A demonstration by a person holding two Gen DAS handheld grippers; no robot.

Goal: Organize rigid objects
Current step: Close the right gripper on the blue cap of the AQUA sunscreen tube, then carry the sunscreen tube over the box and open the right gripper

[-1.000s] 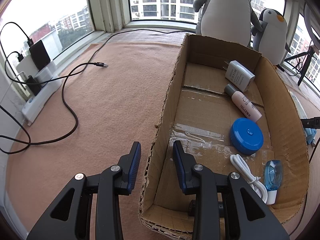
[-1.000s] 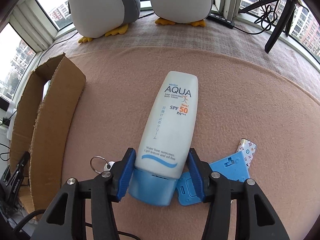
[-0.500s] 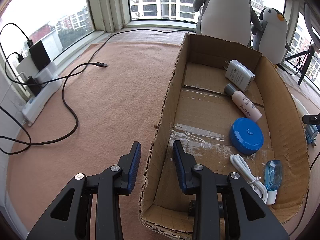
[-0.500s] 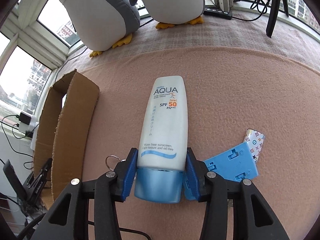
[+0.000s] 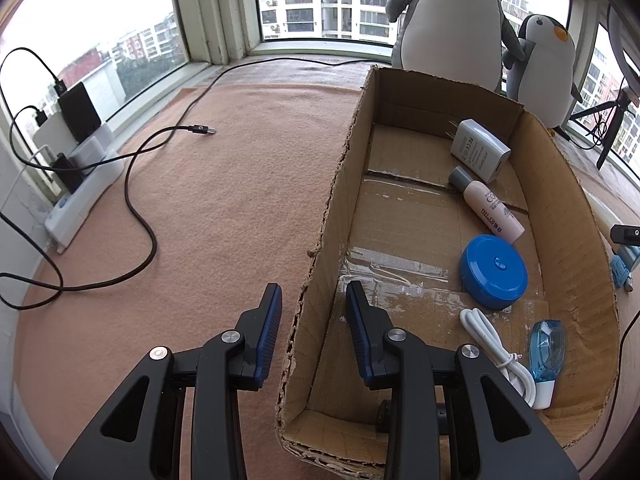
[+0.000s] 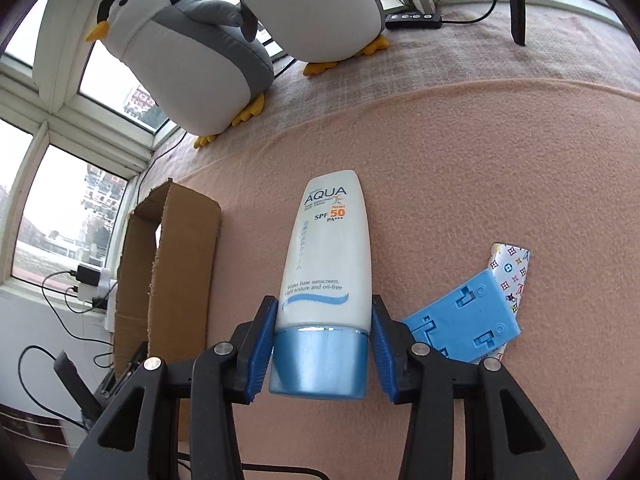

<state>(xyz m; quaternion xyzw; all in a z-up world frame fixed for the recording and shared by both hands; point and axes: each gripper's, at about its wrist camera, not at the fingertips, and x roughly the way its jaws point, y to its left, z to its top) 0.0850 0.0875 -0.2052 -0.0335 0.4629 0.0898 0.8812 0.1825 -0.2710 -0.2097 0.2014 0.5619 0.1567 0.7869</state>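
An open cardboard box [image 5: 568, 208] lies on the pink felt mat. In it are a white charger [image 5: 478, 150], a pink bottle [image 5: 490, 208], a round blue tin [image 5: 494, 272], a white cable [image 5: 496, 354] and a clear blue dispenser [image 5: 546, 348]. My left gripper [image 5: 310, 292] is shut across the box's left wall, one finger outside and one inside. My right gripper [image 6: 323, 308] is shut on a white AQUA sunscreen tube [image 6: 328, 256], with both pads pressed on the tube just above its blue cap. The box's right wall [image 6: 176, 240] stands just left of the tube.
A blue plastic part [image 6: 464, 324] and a patterned stick [image 6: 512, 272] lie on the mat right of the tube. Two plush penguins [image 6: 192, 52] stand behind. A black cable [image 5: 140, 220] and a power strip [image 5: 80, 196] lie left of the box.
The right gripper's jaws have drawn in onto the tube's cap end. The gripper has rolled and shifted with the tube in it, bringing the penguins closer in view. The left gripper has not moved.
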